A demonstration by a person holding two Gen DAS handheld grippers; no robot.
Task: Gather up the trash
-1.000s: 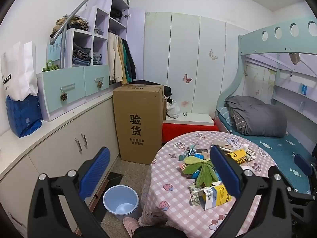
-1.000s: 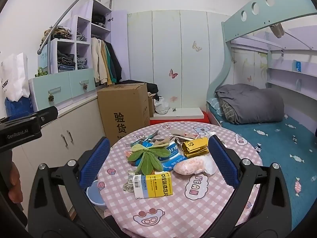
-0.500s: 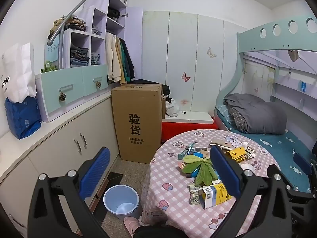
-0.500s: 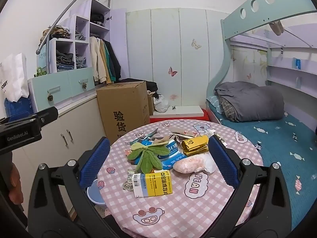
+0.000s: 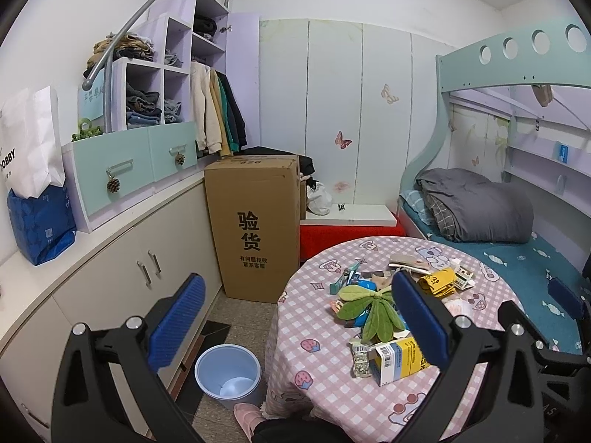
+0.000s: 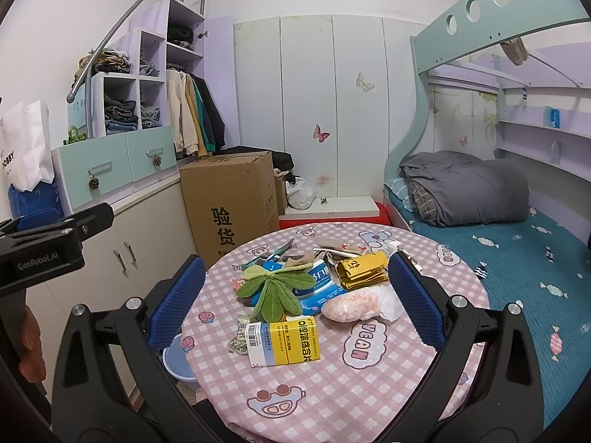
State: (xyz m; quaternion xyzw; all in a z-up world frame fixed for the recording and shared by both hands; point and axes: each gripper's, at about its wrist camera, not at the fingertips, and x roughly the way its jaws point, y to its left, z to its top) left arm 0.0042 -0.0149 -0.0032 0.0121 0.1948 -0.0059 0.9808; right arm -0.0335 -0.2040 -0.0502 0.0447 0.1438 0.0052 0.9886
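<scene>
Not much has changed over the last second: both wrist views have only drifted a touch and the pile hasn't been touched, so the trash run looks like it hasn't really started. The left gripper [image 5: 295,317] hangs spread wide with nothing between its pads, off the left edge of the round table [image 6: 332,398], roughly over the blue bin [image 5: 227,371] on the floor beside it. The right gripper [image 6: 293,301] is just as wide open and empty, held over the table and framing the trash. Nearest the front of the table is the yellow and blue box [image 6: 283,340], with the pink bag [image 6: 351,306] to its right and the green leaf thing [image 6: 275,288] behind it. The box is probably the first grab.
</scene>
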